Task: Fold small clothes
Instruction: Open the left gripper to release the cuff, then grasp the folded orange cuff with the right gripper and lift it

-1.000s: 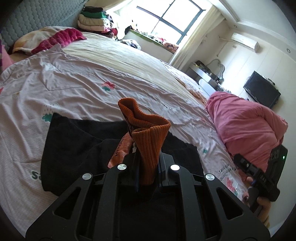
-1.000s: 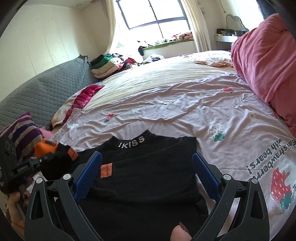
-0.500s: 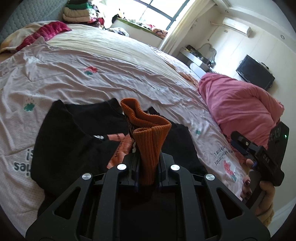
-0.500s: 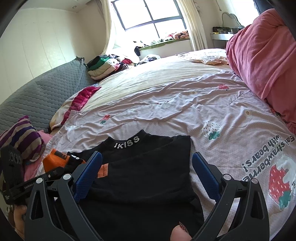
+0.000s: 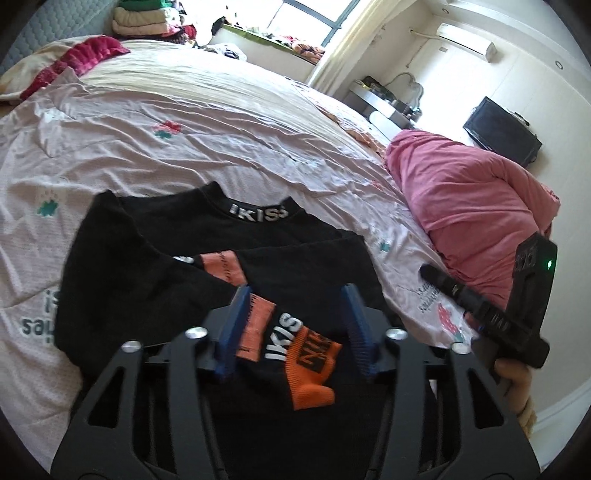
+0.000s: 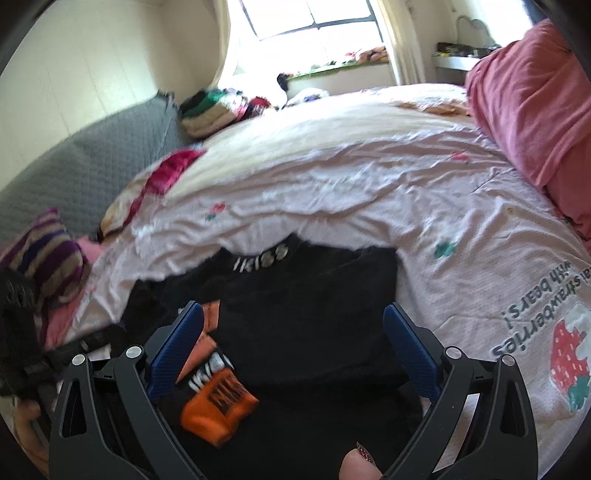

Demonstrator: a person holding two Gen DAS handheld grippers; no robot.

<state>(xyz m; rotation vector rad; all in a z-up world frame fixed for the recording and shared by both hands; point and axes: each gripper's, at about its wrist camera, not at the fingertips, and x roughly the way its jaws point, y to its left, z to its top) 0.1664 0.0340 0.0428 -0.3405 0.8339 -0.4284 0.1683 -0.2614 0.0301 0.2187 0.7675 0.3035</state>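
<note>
A black top with an "IKISS" collar lies flat on the pale pink bed cover. Its sleeve is folded across the body, and the orange ribbed cuff rests on the black cloth. My left gripper is opening. The cuff lies loose between its blue pads, which do not press on it. In the right wrist view the same black top and orange cuff lie under my right gripper. That gripper is wide open and holds nothing.
A pink quilt bundle sits on the bed's right side. Folded clothes are stacked at the far end near the window. A striped pillow and a grey padded headboard are on the left. A dark screen hangs on the wall.
My left jaws have opened and let go of the orange cuff, which stood upright between them and now lies flat on the black top. My right gripper has dipped closer to the garment.
</note>
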